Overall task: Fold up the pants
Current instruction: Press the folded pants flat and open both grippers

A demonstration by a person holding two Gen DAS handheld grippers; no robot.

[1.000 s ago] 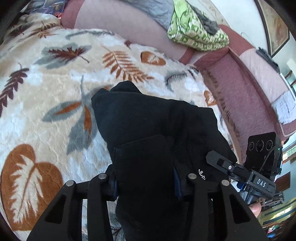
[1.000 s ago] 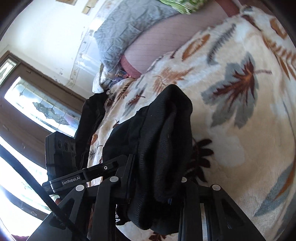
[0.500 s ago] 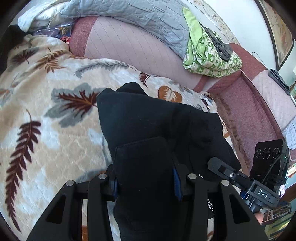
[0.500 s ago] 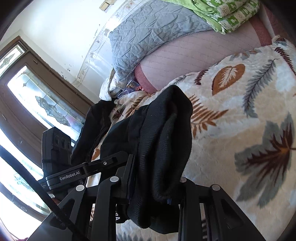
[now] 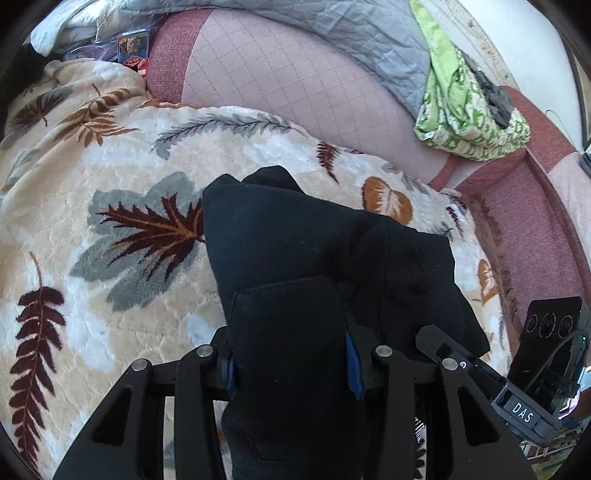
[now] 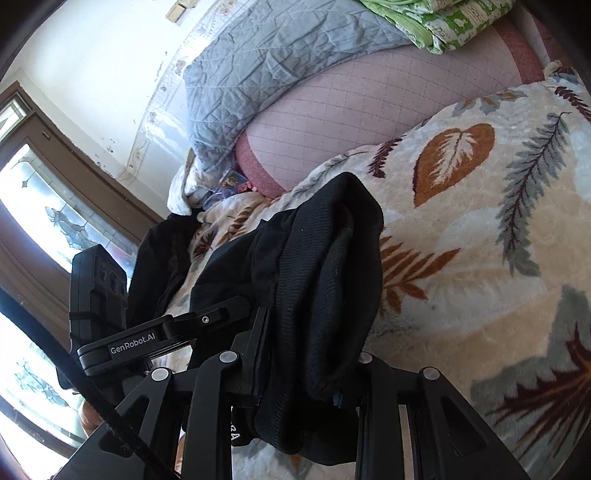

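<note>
The black pants (image 5: 295,251) hang bunched between both grippers above a cream blanket with a leaf print (image 5: 110,229). My left gripper (image 5: 290,365) is shut on a thick fold of the pants, which hides the fingertips. In the right wrist view my right gripper (image 6: 299,384) is shut on the ribbed black edge of the pants (image 6: 325,280). The right gripper also shows at the lower right of the left wrist view (image 5: 517,398), close beside the left one.
A pink quilted sofa back (image 5: 295,85) runs behind the blanket, with a grey quilt (image 5: 332,22) and a green patterned cloth (image 5: 465,110) on top. Another dark garment (image 6: 155,266) lies at the blanket's far left. A window (image 6: 44,229) is at the left.
Both grippers have carried the pants toward the sofa back; the blanket pattern has slid beneath them and more of the sofa back and quilt shows. Both grips are unchanged.
</note>
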